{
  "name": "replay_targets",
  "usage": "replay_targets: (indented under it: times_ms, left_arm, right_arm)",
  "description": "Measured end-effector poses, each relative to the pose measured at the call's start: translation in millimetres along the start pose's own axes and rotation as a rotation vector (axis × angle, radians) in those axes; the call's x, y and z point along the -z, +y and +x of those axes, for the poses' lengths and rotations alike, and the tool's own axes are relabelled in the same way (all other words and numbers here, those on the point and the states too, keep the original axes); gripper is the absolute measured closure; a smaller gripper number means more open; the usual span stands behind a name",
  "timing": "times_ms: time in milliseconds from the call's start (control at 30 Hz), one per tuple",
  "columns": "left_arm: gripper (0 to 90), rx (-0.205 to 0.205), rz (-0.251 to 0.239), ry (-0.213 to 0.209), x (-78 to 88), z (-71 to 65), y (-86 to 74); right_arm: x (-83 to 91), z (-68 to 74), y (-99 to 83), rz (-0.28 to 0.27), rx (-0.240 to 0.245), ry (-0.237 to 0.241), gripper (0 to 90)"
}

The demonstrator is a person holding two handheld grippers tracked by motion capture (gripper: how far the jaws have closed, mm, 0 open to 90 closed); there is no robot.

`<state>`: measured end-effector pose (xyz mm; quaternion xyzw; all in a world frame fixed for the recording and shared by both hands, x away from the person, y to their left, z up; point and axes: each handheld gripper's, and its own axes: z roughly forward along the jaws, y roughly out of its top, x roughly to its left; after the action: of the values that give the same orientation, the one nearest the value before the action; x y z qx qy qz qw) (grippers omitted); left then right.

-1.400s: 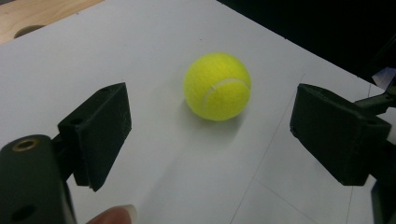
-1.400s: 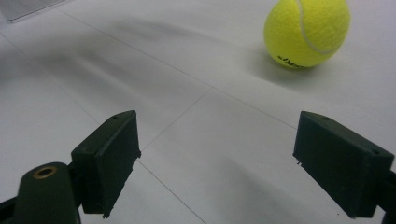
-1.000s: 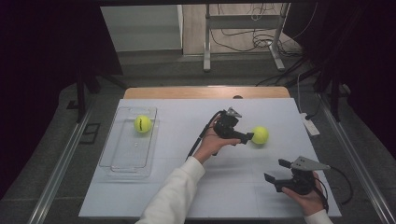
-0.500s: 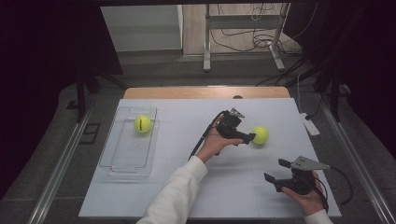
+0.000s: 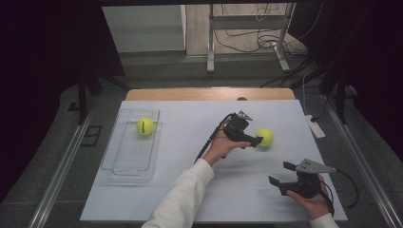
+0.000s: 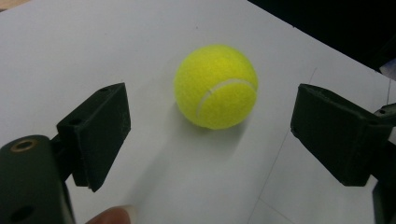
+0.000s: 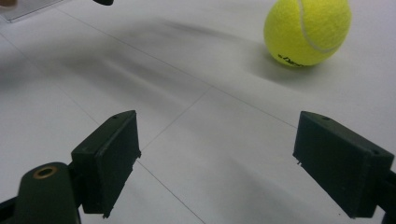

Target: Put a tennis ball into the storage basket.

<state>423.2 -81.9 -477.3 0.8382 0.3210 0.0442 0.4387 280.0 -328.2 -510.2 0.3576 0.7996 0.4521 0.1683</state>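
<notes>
A yellow tennis ball (image 5: 265,137) lies on the white table right of centre. My left gripper (image 5: 255,137) points at it from the left; in the left gripper view the ball (image 6: 215,86) sits just beyond the gripper (image 6: 210,135), untouched by its wide-apart jaws. Those jaws have just been opening a little further, with nothing between them. My right gripper (image 5: 280,173) rests open near the front right. The right gripper view has the same ball (image 7: 307,30) farther off, beyond the empty gripper (image 7: 219,154). A second tennis ball (image 5: 145,126) lies in a clear tray (image 5: 127,166) at the left.
A white power strip (image 5: 315,126) lies at the table's right edge. The left gripper's cable (image 5: 209,142) trails across the table beside the sleeve. A metal stand (image 5: 210,47) rises on the floor beyond the far edge.
The left gripper has crept slightly closer to the right-hand ball. The ball, the tray and the right gripper have stayed where they were.
</notes>
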Motion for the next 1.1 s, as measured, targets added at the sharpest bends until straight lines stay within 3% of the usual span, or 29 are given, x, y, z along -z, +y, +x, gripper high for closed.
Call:
replay_targets:
  times_ms: [600, 1100]
  left_arm:
    - [12.9, -0.005, 0.022, -0.007, -19.1, -1.3, 1.8]
    - [13.0, -0.01, 0.033, 0.001, -25.9, 0.5, 2.4]
  right_arm:
    - [1.0, -1.2, -0.9, -0.003, -0.003, 0.002, 14.6]
    - [1.3, -1.0, -1.1, -0.002, -0.004, 0.001, 14.6]
